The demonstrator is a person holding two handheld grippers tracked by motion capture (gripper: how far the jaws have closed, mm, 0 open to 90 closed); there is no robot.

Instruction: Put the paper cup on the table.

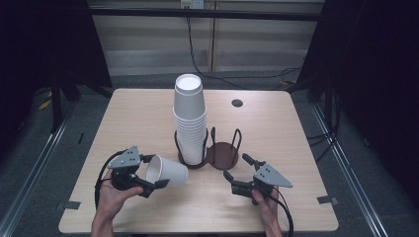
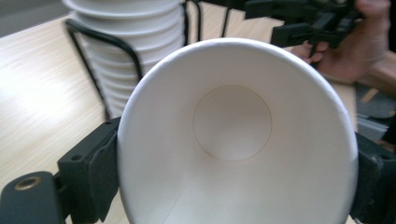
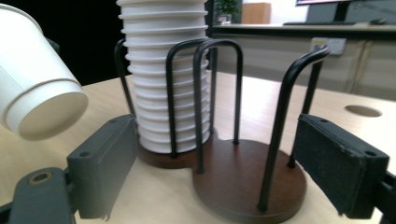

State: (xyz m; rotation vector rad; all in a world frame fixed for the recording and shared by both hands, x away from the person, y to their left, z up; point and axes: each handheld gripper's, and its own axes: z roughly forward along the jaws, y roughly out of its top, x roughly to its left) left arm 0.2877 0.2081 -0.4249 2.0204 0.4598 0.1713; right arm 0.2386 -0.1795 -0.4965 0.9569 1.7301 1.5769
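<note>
The left claw (image 1: 150, 172) is closed on a single paper cup (image 1: 167, 171), its two jaws pressing the cup's wall from opposite sides just behind the rim; in the left gripper view the cup's open mouth (image 2: 233, 135) faces the camera with a black pad against each flank. The cup lies tilted on its side, lifted off the bench (image 1: 276, 123), its base pointing toward the cup holder (image 1: 210, 154) and sitting near the holder's front left. The right claw (image 1: 238, 173) stands wide open and holds nothing; its jaws spread just in front of the holder's right ring, without touching it. In the right gripper view the holder's dark wooden base (image 3: 243, 179) and black wire hoops rise between the parted jaws, and the held cup's base (image 3: 46, 116) hangs at the holder's left. On the holder's left ring stands a tall stack of white cups (image 1: 189, 118), upright inside the wire hoops. The held cup is apart from this stack, near its foot.
</note>
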